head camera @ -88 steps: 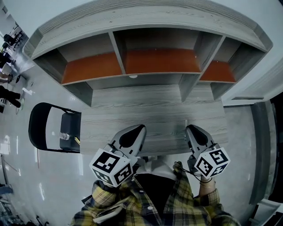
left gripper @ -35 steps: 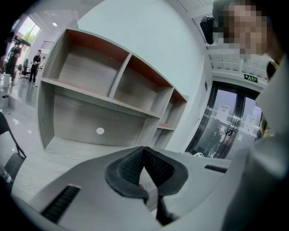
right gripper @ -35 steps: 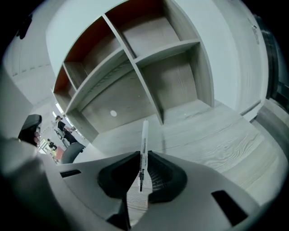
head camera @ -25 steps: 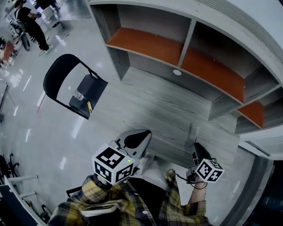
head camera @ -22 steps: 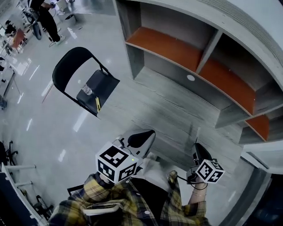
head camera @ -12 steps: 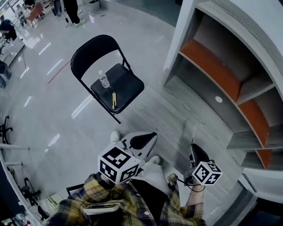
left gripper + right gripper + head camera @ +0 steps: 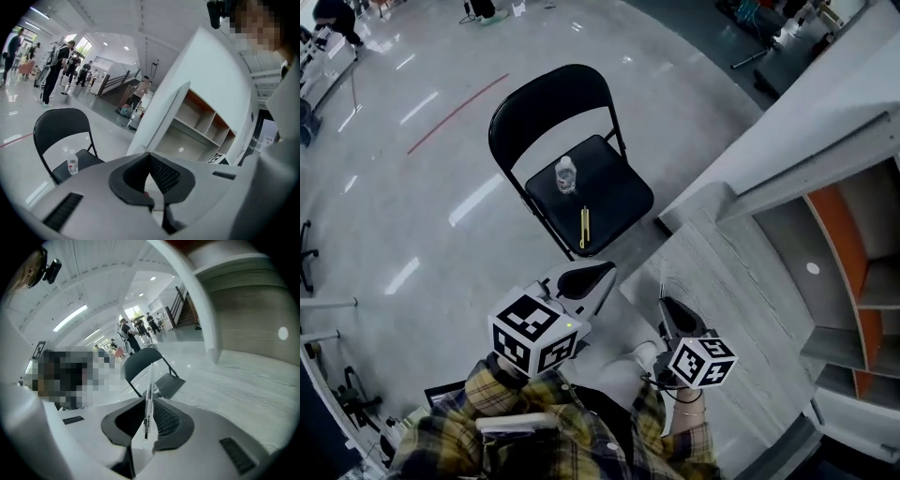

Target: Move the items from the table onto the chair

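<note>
While the right tool (image 7: 149, 400) clamps a pen (image 7: 150, 380), the left tool (image 7: 149, 154) sits closed — jaws together.

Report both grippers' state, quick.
Left gripper: closed, nothing held.
Right gripper: closed on a pen.

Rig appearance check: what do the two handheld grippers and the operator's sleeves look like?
The left gripper and right gripper share one design: smooth pale grey shells, with black textured pads lining the jaws. Each carries a white cube printed with black square markers. A thin dark cable loops beside the right one's cube. The person's sleeves belong to a yellow-and-dark plaid shirt.
</note>
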